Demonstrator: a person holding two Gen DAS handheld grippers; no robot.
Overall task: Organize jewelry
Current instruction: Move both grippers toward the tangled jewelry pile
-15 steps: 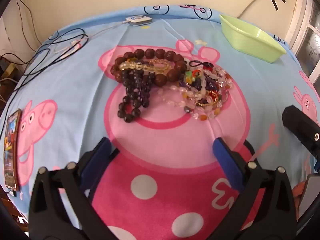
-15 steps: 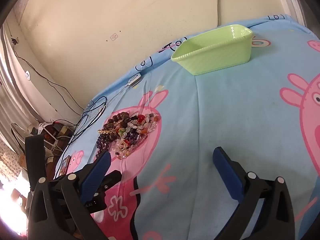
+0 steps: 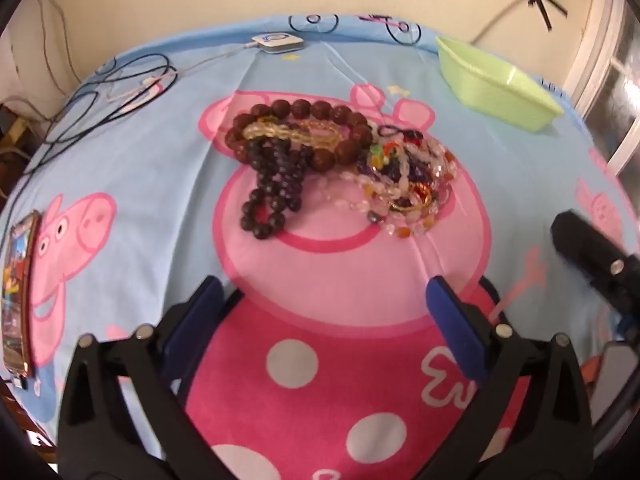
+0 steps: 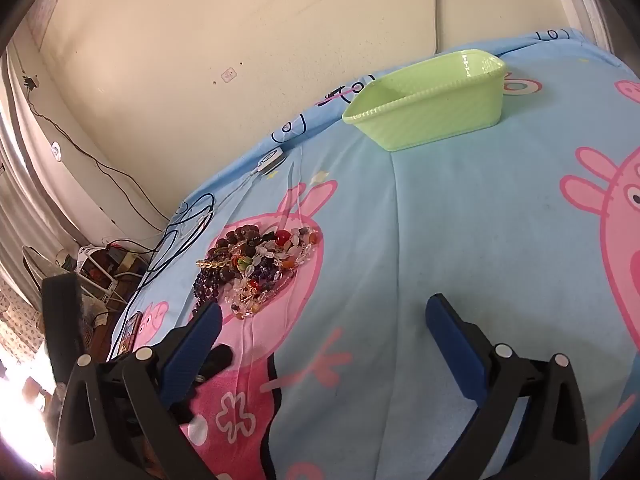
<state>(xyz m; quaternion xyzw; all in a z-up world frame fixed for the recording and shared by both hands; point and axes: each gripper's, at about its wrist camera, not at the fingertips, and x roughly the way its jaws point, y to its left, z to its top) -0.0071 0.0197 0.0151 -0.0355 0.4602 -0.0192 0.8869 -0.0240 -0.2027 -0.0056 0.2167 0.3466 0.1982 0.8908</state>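
A heap of beaded bracelets (image 3: 340,164) lies on the cartoon bedsheet: big brown beads, dark purple beads, pale yellow and clear mixed beads. The right wrist view shows the same heap (image 4: 256,268) at the left. A light green plastic basket (image 3: 496,84) stands at the far right of the bed, and it looks bare inside in the right wrist view (image 4: 432,108). My left gripper (image 3: 320,312) hangs open just short of the heap, nothing between its blue pads. My right gripper (image 4: 324,340) is open over bare sheet, to the right of the heap.
A phone (image 3: 16,292) lies at the bed's left edge. Black cables (image 3: 100,92) and a white charger box (image 3: 280,42) sit at the far left. The wall runs behind the bed. Part of the right tool (image 3: 592,256) shows at the right edge.
The left gripper has crept slightly closer to the heap. The right wrist view has shifted a little; the heap and the basket sit a bit higher in it.
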